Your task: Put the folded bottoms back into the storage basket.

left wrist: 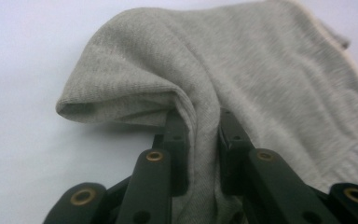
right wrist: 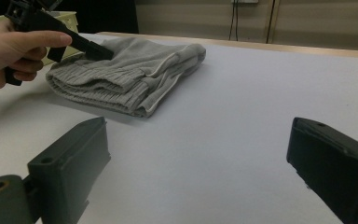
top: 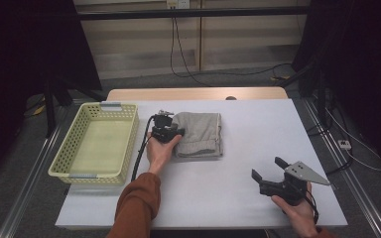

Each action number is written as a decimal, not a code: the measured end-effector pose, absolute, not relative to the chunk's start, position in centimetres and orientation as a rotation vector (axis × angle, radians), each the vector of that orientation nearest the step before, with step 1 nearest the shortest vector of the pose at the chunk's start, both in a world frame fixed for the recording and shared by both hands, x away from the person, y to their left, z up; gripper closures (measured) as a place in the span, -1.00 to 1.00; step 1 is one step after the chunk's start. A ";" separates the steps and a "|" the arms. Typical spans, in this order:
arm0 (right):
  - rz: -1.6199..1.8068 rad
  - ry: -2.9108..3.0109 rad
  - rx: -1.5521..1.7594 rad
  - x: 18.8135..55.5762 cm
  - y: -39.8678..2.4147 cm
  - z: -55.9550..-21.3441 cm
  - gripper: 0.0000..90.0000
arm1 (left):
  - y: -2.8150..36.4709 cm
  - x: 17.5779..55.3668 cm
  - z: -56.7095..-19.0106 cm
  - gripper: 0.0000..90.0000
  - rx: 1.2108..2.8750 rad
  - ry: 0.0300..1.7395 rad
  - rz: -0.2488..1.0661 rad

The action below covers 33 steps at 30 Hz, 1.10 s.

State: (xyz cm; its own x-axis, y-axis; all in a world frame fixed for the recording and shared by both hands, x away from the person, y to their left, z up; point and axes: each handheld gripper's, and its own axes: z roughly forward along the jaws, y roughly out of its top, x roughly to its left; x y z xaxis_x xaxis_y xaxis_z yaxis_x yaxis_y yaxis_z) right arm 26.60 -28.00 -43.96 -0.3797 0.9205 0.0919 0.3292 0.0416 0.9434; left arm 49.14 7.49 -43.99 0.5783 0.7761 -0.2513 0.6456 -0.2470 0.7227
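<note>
- White table [top: 238, 163], yellow basket [top: 79, 171] at left; no writing I can read.
- My left gripper [left wrist: 200, 135] pinches grey folded cloth [top: 201, 133], just right of basket.
- My right gripper [top: 269, 173] spread, well apart from cloth.

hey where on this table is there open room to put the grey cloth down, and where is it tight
Bare white table runs from the folded grey cloth to the right edge, and along the near edge between the two forearms. The yellow basket looks bare inside. It is tight between basket and cloth, where the left gripper pinches the cloth's edge. The right gripper hangs open near the front right.
</note>
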 end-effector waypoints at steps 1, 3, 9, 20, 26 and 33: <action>1.344 1.757 1.262 26.6 -28.0 -44.0 -0.89 | 7.5 49.1 -43.8 0.71 1.966 1.130 0.201; 1.344 1.758 1.261 26.6 -28.0 -44.0 -0.89 | 7.4 48.9 -43.4 0.71 1.950 1.112 0.208; 1.345 1.756 1.262 26.6 -28.0 -44.0 -0.89 | 7.5 48.6 -42.3 0.71 1.911 1.089 0.211; 1.350 1.751 1.265 26.6 -28.0 -43.9 -0.89 | 6.8 47.6 -39.8 0.72 1.869 0.986 0.243; 1.349 1.752 1.262 26.6 -28.0 -43.9 -0.89 | 6.0 46.8 -38.1 0.72 1.879 0.915 0.276; 1.351 1.752 1.262 26.6 -28.0 -43.9 -0.89 | 6.1 46.5 -36.8 0.72 1.870 0.886 0.299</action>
State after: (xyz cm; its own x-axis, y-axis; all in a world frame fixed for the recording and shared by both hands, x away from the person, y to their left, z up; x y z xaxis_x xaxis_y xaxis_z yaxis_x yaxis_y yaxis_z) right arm 26.60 -28.05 -43.91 -0.3795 0.9203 0.0949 0.3262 0.0371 0.9446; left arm 46.47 6.08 -36.80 0.7006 0.6913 -0.1767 0.4434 -0.2279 0.8669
